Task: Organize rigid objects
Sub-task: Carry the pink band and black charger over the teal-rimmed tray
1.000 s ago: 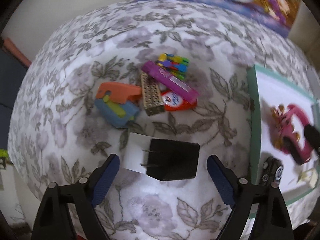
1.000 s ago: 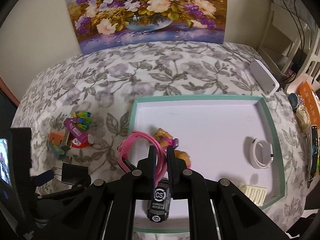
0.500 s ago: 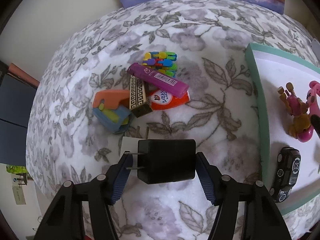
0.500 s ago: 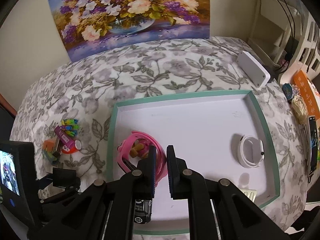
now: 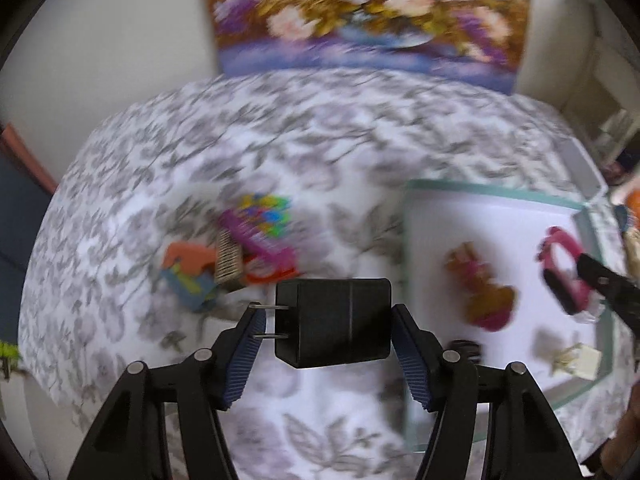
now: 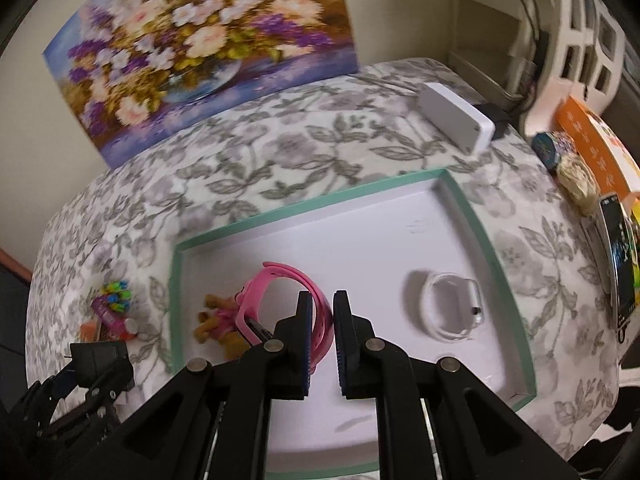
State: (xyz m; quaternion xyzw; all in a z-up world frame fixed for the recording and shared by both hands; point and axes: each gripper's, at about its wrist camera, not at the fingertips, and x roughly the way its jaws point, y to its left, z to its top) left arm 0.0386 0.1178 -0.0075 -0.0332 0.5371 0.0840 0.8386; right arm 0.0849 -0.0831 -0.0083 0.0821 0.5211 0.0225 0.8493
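Left gripper [image 5: 325, 330], fingers clamped on the black charger [image 5: 333, 322], which I carry level over the tray [image 5: 496, 194] rim—right gripper [image 6: 321, 340], fingers narrow, holds the pink watch band [image 6: 288, 280].

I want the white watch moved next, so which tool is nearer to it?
Right. The right tool is over the tray, shut on the pink watch, just left of the white watch. The left tool holds the black charger outside the tray.

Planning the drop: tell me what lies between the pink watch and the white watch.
Bare tray floor separates pink watch and white watch, per the right wrist view.
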